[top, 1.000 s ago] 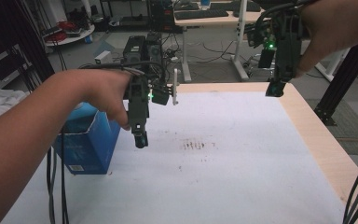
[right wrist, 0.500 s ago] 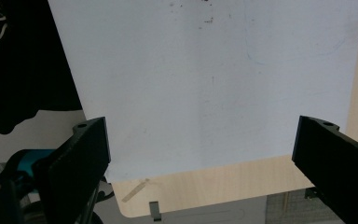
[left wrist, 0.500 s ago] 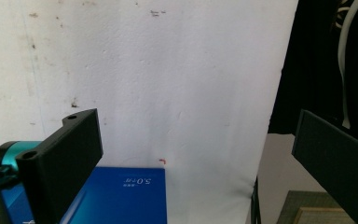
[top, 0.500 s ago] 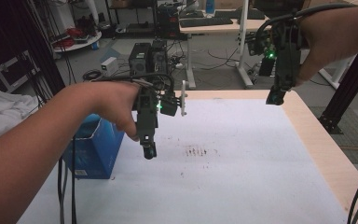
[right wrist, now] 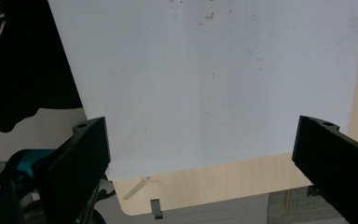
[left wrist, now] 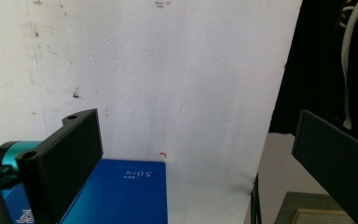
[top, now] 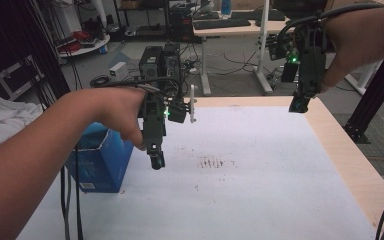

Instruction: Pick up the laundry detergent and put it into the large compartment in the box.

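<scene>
- Grippers are both hanging above the white table (top: pixel 260 190).
- Left gripper (top: pixel 156 161) is gaping wide, empty, beside the blue box (top: pixel 100 160).
- Right gripper (top: pixel 299 104) is spreading wide, touching nothing.

A blue cardboard box (top: pixel 100 162) stands upright against the left edge of the white-covered counter (top: pixel 260 190), its top open, one flap raised at the near corner. White print marks its side, a small label low on the front face. In the left gripper view the box (left wrist: pixel 121 196) sits at the bottom, below the counter's white sheet (left wrist: pixel 168 70), with "5.0" printed in white near its edge.
</scene>
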The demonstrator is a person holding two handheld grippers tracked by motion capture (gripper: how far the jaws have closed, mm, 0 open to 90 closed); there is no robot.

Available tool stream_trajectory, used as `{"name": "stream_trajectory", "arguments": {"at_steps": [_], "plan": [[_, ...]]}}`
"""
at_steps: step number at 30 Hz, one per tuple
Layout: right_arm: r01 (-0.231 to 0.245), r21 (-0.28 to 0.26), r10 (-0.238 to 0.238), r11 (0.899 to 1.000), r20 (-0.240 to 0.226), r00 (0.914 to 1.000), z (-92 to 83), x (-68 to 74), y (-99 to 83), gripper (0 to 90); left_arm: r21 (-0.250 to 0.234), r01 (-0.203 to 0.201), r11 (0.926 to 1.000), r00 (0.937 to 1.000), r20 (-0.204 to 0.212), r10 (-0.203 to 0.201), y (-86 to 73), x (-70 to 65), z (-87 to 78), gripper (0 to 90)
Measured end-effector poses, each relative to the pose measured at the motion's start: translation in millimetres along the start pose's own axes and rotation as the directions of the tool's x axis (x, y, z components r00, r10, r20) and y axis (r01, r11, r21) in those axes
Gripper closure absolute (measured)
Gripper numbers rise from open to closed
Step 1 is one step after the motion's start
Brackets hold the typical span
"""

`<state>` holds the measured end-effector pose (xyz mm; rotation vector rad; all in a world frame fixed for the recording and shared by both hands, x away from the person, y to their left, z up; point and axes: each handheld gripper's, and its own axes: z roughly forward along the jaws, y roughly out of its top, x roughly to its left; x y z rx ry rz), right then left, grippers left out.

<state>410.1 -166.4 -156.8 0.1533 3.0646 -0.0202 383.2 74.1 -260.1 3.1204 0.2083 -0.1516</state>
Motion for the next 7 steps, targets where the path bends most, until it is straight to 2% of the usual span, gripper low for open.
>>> {"name": "stream_trajectory", "arguments": {"at_steps": [7], "plan": [[0.007, -0.005, -0.007, 1.000, 0.007, 1.0000, -1.1, 2.6, 2.7, 3.1, 0.002, -0.006, 1.0000, 1.0000, -0.002, 0.006, 1.6, -2.7, 0.5, 1.6]]}}
